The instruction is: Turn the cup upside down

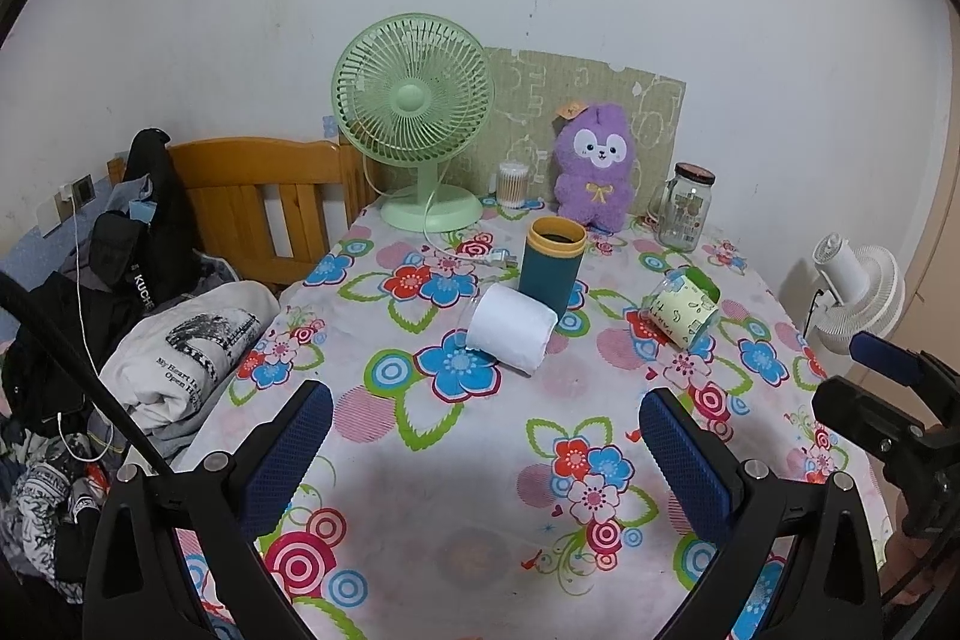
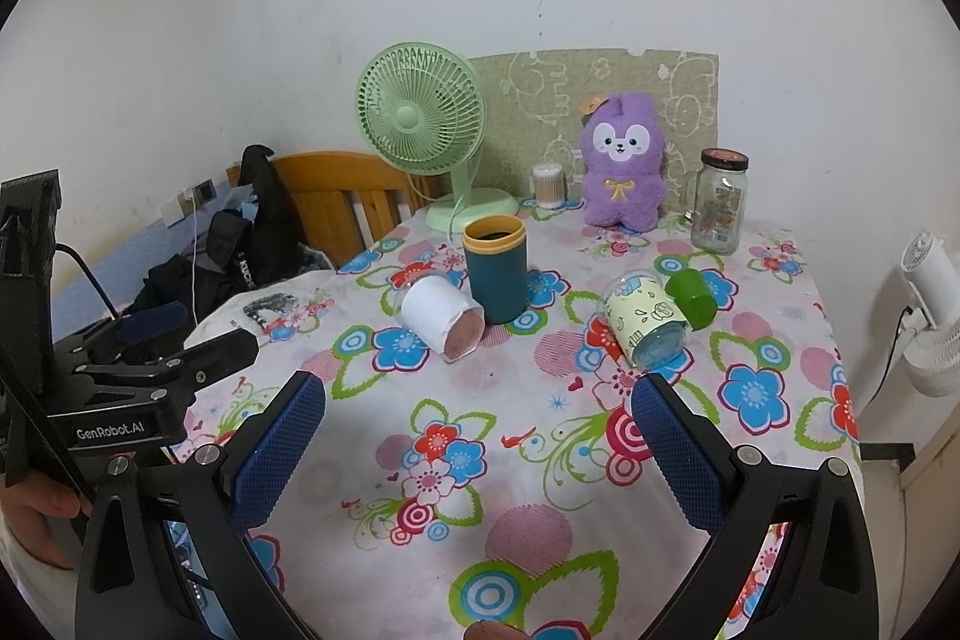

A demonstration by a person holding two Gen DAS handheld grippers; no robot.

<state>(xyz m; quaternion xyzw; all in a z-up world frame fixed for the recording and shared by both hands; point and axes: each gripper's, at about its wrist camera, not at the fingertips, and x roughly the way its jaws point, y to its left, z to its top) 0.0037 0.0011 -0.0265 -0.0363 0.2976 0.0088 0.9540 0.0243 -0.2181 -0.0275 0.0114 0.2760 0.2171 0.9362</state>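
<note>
The blue cup with the yellow rim is standing the right way up near the middle of the table, a bit toward the back edge. Its mouth is facing up, so the flip is not done yet. Nothing is touching it.

The left gripper is hanging over the front part of the table with its fingers spread wide and nothing between them. The right gripper is doing the same, wide open and holding nothing. Both are well apart from the cup.

A white cup is lying on its side, touching the blue cup or just beside it. A jar with a green lid is lying toward the right edge.

I think the whole job is left: reaching, grabbing, turning over, setting down.
</note>
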